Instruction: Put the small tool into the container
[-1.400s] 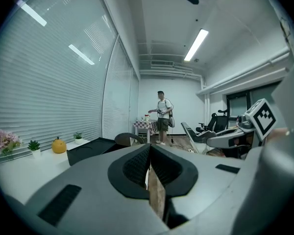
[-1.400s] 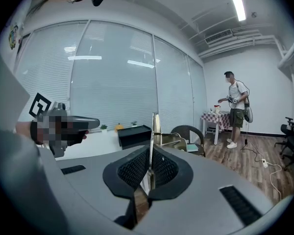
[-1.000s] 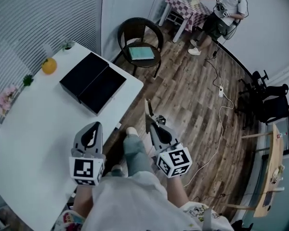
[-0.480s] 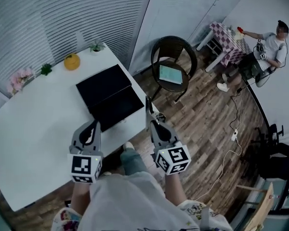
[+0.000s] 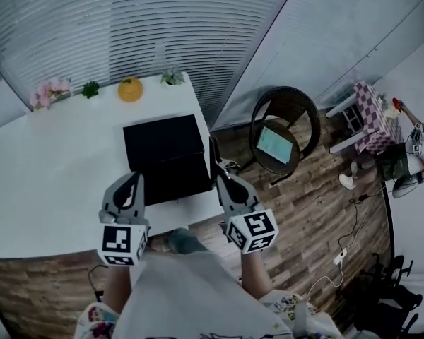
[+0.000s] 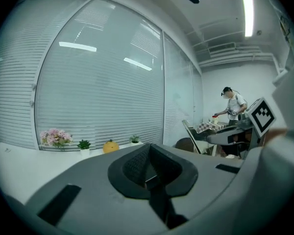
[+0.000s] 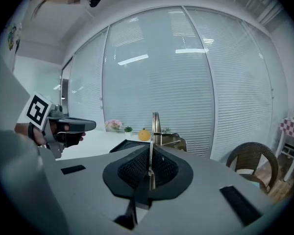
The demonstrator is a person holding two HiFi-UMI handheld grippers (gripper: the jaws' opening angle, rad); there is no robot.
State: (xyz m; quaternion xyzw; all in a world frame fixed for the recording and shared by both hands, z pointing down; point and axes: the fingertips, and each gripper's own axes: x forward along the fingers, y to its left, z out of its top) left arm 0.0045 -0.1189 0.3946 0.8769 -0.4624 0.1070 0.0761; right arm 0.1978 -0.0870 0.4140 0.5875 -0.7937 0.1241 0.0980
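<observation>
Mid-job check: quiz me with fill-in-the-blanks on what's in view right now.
The right gripper is shut on a thin ____ tool.
The black container lies on the ____ table.
The left gripper is shut and holds ____.
Missing words: metal; white; nothing.

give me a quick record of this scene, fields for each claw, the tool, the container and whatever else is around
left claw: shut, nothing between its jaws
right claw: shut on the small tool, which sticks out ahead of it
container: black, open, on the white table
tool vs container: in the head view the tool shows by the container's right edge; not yet inside
table's far edge: orange pumpkin, pink flowers, small potted plants
off the table: wicker chair with a flat pad on its seat
</observation>
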